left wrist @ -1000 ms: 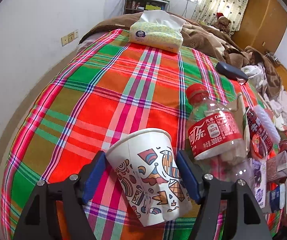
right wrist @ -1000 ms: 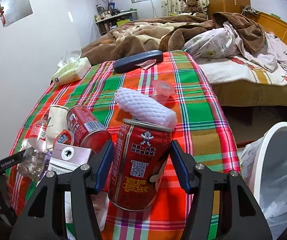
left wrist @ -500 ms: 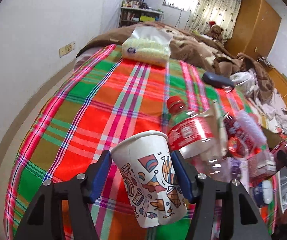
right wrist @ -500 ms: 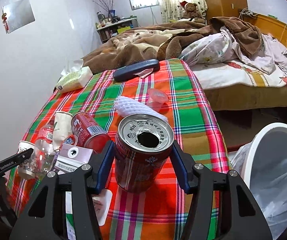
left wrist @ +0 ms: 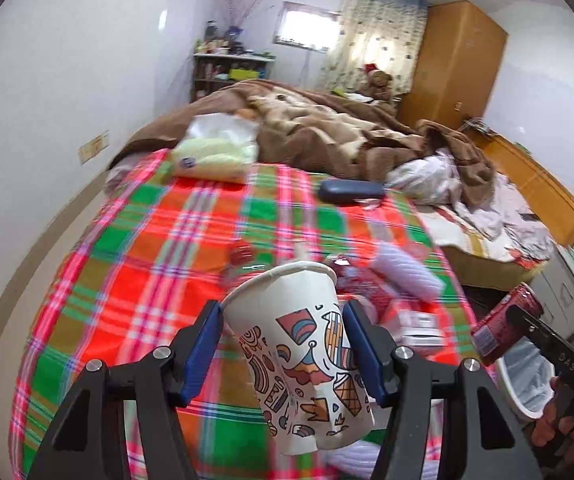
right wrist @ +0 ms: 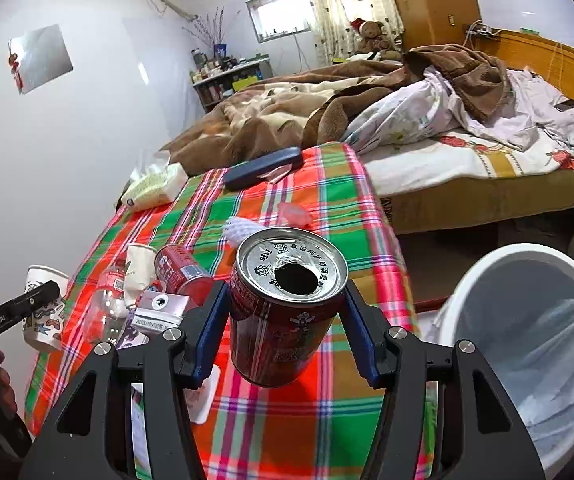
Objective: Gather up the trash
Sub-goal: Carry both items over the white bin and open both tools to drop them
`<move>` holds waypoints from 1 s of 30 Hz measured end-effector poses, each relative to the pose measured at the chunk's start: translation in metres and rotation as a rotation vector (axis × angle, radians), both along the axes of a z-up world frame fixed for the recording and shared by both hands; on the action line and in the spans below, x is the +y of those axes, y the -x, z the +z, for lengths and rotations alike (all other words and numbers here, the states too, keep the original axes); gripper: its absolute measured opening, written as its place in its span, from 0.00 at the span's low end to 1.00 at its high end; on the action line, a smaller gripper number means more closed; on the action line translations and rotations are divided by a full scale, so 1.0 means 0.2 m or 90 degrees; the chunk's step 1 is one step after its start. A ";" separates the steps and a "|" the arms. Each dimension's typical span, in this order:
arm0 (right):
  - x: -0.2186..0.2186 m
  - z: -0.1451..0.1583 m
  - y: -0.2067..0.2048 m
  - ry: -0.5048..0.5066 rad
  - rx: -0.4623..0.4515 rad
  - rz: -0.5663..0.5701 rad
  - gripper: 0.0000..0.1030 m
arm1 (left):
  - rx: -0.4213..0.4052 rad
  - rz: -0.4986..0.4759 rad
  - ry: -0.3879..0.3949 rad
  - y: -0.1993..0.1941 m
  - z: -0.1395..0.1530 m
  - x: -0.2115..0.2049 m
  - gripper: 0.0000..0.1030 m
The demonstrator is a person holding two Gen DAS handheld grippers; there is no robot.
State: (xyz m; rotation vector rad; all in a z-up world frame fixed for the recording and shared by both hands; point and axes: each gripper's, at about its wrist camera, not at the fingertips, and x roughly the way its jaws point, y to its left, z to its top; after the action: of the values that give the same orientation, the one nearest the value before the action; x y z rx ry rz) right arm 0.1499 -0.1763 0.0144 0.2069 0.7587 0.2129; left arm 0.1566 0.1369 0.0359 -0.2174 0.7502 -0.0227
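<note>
My left gripper is shut on a white paper cup with coloured drawings and holds it above the plaid tablecloth. The cup also shows at the far left of the right wrist view. My right gripper is shut on an opened red drink can, lifted above the table's right end. That can shows in the left wrist view. A white bin with a clear liner stands on the floor to the right of the table, below the can's level.
On the table lie another red can, a clear plastic bottle, a crumpled cup, small cartons, a white foam net, a dark case and a tissue pack. A bed lies behind.
Both grippers have lifted their loads off the table. The left swung right with the cup. The right moved the can toward the bin, so more of the bin shows.
</note>
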 end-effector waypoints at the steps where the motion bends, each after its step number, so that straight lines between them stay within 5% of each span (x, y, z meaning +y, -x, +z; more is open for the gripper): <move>1: -0.01 0.01 0.01 0.001 -0.001 -0.003 0.55 | -0.002 -0.012 0.000 0.00 0.01 -0.04 0.60; 15: -0.41 0.04 0.15 0.012 -0.016 -0.094 0.55 | -0.016 -0.190 0.014 -0.03 0.06 -0.76 0.60; 30: -0.79 -0.09 0.24 0.047 0.035 -0.179 0.55 | 0.037 -0.384 0.026 -0.05 -0.12 -1.57 0.61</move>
State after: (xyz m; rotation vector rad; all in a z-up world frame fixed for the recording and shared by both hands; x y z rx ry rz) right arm 0.1018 -0.3333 -0.0046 0.2475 0.7818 -0.0871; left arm 0.1659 -0.1769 0.0113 -0.0234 0.8517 -0.6054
